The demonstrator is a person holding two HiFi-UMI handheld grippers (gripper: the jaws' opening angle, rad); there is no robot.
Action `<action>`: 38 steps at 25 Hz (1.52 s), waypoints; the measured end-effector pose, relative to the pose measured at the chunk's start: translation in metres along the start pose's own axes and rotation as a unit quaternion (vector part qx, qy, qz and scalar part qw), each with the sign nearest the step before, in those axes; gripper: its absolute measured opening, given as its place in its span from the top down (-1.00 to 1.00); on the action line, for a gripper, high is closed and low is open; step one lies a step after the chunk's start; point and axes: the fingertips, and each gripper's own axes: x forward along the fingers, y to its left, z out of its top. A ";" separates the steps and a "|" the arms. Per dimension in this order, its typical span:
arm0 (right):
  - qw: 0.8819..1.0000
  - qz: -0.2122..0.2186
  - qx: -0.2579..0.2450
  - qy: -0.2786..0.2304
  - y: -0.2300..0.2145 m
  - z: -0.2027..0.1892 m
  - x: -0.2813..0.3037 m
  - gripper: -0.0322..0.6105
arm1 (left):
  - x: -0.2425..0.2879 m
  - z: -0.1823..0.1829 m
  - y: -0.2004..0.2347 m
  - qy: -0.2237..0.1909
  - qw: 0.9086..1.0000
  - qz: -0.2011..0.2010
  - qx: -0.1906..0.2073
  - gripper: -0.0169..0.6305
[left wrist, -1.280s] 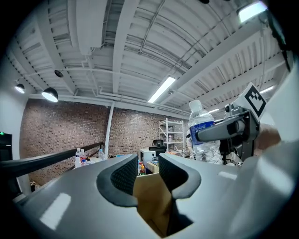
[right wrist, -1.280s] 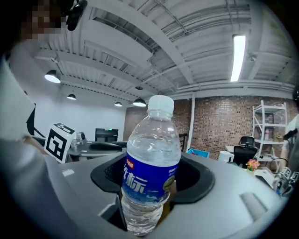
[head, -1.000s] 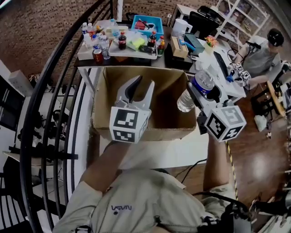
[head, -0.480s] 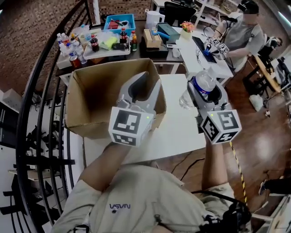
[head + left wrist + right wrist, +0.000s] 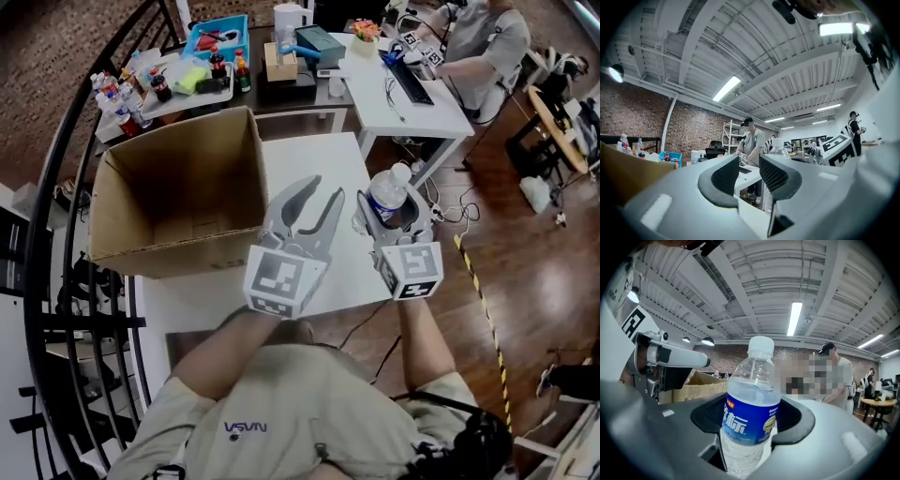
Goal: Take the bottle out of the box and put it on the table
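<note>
A clear water bottle (image 5: 387, 190) with a blue label and white cap stands upright between the jaws of my right gripper (image 5: 382, 208), which is shut on its label band (image 5: 751, 417). It hangs over the right edge of the white table (image 5: 309, 159), outside the open, empty cardboard box (image 5: 173, 183). My left gripper (image 5: 324, 193) floats just left of the bottle, over the table. It is open, and the left gripper view shows nothing between its dark pads (image 5: 725, 176). That view also catches the bottle's neck (image 5: 779, 149) to its right.
A black stair railing (image 5: 56, 216) curves along the left. Behind the box, a table (image 5: 178, 89) carries drink bottles and a blue tray. A person (image 5: 473, 42) sits at a white desk (image 5: 403, 94) at the upper right. Wooden floor (image 5: 525, 272) lies to the right.
Both grippers have swung right, away from the box. The bottle, which was level with the box's right wall, now hangs over the open table beside it, and lower.
</note>
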 end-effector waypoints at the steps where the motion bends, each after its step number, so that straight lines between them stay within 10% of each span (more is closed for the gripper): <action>1: 1.000 0.001 0.005 -0.003 -0.003 -0.014 0.002 0.02 | 0.004 -0.014 -0.004 0.007 1.000 0.004 0.000 0.59; 12: 0.999 -0.007 0.026 0.040 -0.027 -0.137 0.041 0.01 | 0.026 -0.143 0.007 0.119 0.991 0.058 -0.030 0.59; 38: 0.988 -0.047 0.060 0.132 -0.013 -0.226 0.029 -0.22 | 0.005 -0.135 -0.014 0.095 0.995 -0.006 -0.014 0.59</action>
